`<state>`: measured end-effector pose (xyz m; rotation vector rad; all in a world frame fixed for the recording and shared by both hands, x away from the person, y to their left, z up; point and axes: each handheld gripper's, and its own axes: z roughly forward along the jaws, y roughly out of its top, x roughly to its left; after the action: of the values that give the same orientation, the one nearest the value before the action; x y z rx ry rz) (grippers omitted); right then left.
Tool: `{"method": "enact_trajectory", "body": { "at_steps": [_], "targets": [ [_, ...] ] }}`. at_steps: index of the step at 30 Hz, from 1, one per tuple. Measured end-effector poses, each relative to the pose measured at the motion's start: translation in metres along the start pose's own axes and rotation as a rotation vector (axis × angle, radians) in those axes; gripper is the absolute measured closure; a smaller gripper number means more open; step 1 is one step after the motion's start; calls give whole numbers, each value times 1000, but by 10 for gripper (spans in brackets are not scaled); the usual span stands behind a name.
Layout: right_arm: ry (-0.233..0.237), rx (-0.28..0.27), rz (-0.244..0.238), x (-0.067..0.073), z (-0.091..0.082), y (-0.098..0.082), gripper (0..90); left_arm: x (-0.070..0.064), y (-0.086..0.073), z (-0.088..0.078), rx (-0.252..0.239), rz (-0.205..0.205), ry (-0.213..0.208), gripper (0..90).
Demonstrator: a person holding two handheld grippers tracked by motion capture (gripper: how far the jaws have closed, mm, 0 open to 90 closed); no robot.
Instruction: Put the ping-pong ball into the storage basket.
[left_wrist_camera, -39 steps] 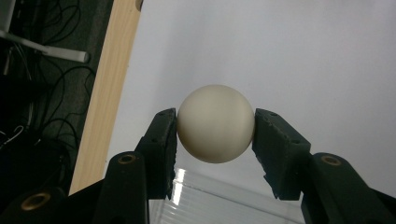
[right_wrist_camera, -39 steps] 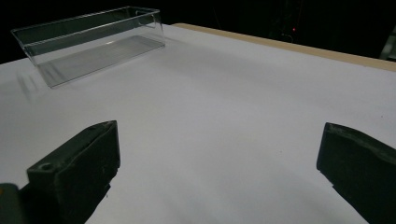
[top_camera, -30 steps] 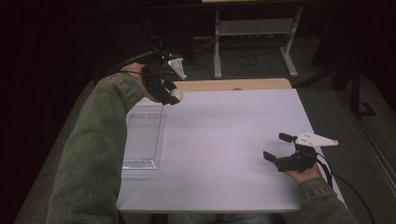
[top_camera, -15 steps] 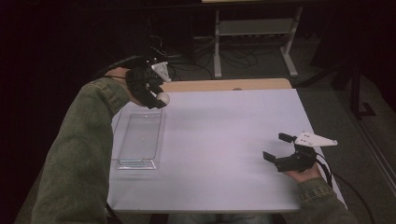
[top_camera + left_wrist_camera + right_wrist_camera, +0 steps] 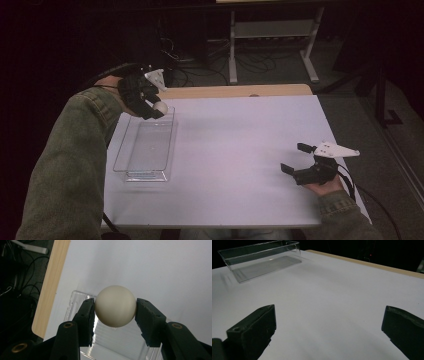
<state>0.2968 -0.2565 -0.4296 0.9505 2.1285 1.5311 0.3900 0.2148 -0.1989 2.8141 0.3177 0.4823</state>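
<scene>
The left gripper squeezes a white ball between its two jaws, in the middle of the left gripper view, and holds it just above the far end of the clear box, likely so it can drop straight in. At the lower right of the high view, the right gripper rests low over the white table with its jaws wide apart and nothing in them, well away from the box, as if waiting.

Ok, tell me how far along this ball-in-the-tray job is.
Done: the left gripper is shut on the ball and holds it above the far end of the clear tray. In hand: carrying it over the tray. Left: likely lowering and releasing, since the tray looks empty. The right gripper rests open on the table.
</scene>
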Motion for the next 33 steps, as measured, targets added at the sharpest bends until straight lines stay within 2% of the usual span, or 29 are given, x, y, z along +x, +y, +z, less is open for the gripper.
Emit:
{"method": "enact_trajectory", "body": {
  "at_steps": [5,13,23,25,33],
  "targets": [
    [0,-4,6,0,-1,0,0,2,-11,-2,-5,-21,6,504],
    [5,-3,7,0,0,0,0,2,-27,-4,18,-41,8,504],
    [5,-2,8,0,0,0,0,1,-31,-3,41,-36,-8,505],
    [5,-1,9,0,0,0,0,1,-32,-2,47,-48,-16,505],
    [5,2,16,0,0,0,0,-1,-33,6,86,-27,-35,505]
  ]
}}
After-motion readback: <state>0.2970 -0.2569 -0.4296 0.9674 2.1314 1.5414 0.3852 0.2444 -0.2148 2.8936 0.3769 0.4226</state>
